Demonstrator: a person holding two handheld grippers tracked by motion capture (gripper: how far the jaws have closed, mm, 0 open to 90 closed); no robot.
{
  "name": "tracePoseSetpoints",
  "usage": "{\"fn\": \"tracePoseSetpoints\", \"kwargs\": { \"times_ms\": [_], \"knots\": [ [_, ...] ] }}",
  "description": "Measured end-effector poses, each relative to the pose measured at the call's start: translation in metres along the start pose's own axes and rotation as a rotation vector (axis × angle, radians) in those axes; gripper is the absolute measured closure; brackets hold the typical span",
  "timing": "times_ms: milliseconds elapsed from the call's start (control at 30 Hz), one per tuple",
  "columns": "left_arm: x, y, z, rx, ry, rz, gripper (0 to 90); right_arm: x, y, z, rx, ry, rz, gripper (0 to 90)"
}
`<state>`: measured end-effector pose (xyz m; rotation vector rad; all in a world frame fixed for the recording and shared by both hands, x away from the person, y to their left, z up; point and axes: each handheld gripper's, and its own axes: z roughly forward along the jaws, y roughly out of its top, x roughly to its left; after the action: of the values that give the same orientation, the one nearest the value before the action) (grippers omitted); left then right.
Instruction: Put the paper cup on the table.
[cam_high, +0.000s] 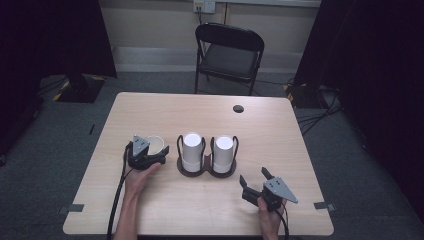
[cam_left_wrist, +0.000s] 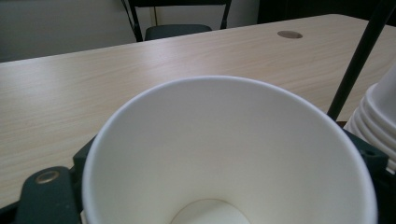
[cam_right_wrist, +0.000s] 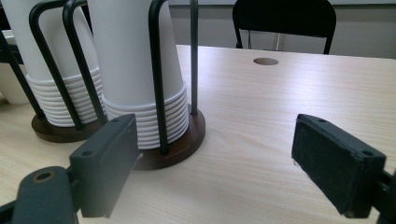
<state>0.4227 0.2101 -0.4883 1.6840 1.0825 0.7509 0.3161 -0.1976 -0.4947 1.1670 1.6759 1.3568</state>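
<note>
In the high view, your left gripper (cam_high: 156, 152) sits at the lower left of the table (cam_high: 280, 135), its jaws clasped around a single white paper cup (cam_high: 154, 144) that stands open side up, just left of the cup holder (cam_high: 206, 169). That holder, a dark double base with black wire loops, sits at the middle of the frame and carries 2 stacks of upturned white cups, the left stack (cam_high: 192, 150) and the right stack (cam_high: 223, 152) side by side. Your right gripper (cam_high: 256, 179) lies toward the lower right, apart from the holder, with its jaws spread and nothing between them. A black folding chair (cam_high: 229, 55) stands beyond the far edge, and a round cable hole (cam_high: 238, 108) marks the upper right of the tabletop. In the left gripper view, you look straight down into the paper cup's open mouth, which takes up the lower centre; both jaws press against its sides, and the rims of the left stack show at the right edge. In the right gripper view, your jaws stand wide and released at the lower left and lower right, with bare tabletop between them; the holder and its 2 stacks rise in the upper left, near the left jaw but not touching it.
</note>
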Motion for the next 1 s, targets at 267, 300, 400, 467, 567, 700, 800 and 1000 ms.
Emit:
{"fn": "tracePoseSetpoints", "kwargs": {
  "times_ms": [267,300,400,467,567,700,800,1000],
  "knots": [
    [0.002,-0.001,-0.01,-0.012,0.014,-0.04,15.5,-0.001,0.0,-0.001,-0.012,0.002,0.003,14.1],
    [0.002,-0.002,-0.012,-0.004,0.021,-0.031,15.4,-0.001,0.0,-0.001,-0.011,0.001,0.003,14.1],
    [0.001,-0.004,-0.014,0.012,0.031,-0.016,15.5,-0.001,0.0,-0.001,-0.009,0.003,0.001,14.1],
    [0.001,-0.005,-0.016,0.014,0.028,-0.023,15.5,-0.001,0.0,-0.001,-0.009,0.005,0.001,14.1],
    [0.001,-0.007,-0.019,0.022,0.034,-0.025,15.5,-0.001,0.0,-0.001,-0.011,0.005,0.001,14.1],
    [-0.002,-0.011,-0.027,0.02,0.049,-0.033,16.1,-0.001,-0.001,-0.001,-0.016,0.008,0.004,14.1],
    [-0.005,-0.014,-0.034,0.012,0.041,-0.013,15.4,-0.001,-0.001,-0.002,-0.017,0.008,0.004,14.1],
    [-0.009,-0.019,-0.043,0.017,0.071,-0.021,15.6,-0.001,-0.001,-0.002,-0.018,0.008,0.0,14.2]
  ]
}}
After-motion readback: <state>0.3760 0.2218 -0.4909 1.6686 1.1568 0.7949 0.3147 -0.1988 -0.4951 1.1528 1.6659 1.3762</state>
